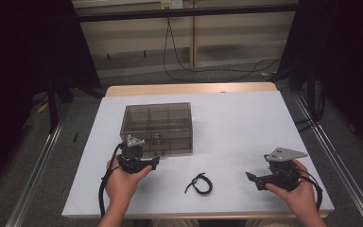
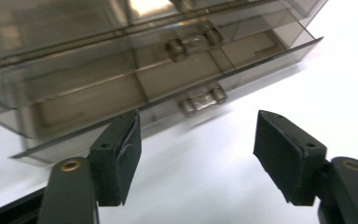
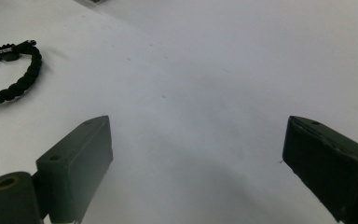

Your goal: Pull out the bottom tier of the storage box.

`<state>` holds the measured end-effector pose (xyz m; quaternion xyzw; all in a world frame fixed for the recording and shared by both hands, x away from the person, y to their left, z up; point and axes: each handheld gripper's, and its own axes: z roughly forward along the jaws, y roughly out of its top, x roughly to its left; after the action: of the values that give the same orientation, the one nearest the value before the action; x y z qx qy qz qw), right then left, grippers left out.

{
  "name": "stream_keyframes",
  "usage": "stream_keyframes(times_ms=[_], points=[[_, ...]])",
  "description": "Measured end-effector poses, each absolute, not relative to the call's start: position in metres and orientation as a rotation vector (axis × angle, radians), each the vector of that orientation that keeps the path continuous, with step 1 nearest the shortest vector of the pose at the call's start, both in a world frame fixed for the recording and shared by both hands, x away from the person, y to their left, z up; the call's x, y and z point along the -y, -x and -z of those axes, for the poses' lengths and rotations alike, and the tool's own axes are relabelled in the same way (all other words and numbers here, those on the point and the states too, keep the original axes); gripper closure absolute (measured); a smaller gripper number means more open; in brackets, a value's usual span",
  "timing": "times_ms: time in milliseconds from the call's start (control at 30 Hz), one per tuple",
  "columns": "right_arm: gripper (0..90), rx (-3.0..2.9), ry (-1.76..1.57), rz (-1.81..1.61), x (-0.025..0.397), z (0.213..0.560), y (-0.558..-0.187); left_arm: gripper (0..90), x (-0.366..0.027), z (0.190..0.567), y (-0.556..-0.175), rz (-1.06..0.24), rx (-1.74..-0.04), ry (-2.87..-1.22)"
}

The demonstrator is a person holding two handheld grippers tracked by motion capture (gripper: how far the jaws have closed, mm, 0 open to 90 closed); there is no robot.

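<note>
Smoked clear plastic: one box point(image 1: 157, 127), lidded and divided into compartments, left of centre on the white surface point(image 1: 236, 123). High view: one black beaded bracelet point(image 1: 199, 183) lies near the front edge, between the hands and well apart from the box. Left tongs point(image 1: 155, 162), one, held just in front of the box's near left corner. Right tongs point(image 1: 251, 179), one, near the front right, pointing left toward the bracelet.

Left gripper view: left tongs point(image 2: 196, 154) spread, nothing between them. Two metal latches point(image 2: 203, 100) show on the box front, one above the other. Risk, as judged: the box looks light, so a push on a latch could slide it on the smooth sheet unless it is steadied.

Right gripper view: right tongs point(image 3: 196, 163) spread wide and empty over bare surface. Bracelet point(image 3: 9, 70) at far left, apart from the jaws. Risk: a thin beaded loop lying flat may slip out of blunt pads or be nudged away.
</note>
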<state>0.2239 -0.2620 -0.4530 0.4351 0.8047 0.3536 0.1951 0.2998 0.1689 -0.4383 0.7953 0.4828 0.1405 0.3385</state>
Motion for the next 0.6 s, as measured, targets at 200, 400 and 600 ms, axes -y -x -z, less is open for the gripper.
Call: stream_keyframes(times_ms=[200, 400, 600], points=[[8.8, -2.27, -1.215, -1.009, 0.247, 0.454, -0.229, 28.5, -0.183, 0.445, -0.294, -0.381, -1.213, -2.032], [11.6, -2.234, -1.231, -1.07, 0.231, 0.451, -0.238, 26.4, -0.186, 0.443, -0.293, -0.393, -1.184, -2.017], [16.1, -2.237, -1.236, -1.092, 0.218, 0.455, -0.246, 26.4, -0.192, 0.443, -0.291, -0.396, -1.193, -1.998]])
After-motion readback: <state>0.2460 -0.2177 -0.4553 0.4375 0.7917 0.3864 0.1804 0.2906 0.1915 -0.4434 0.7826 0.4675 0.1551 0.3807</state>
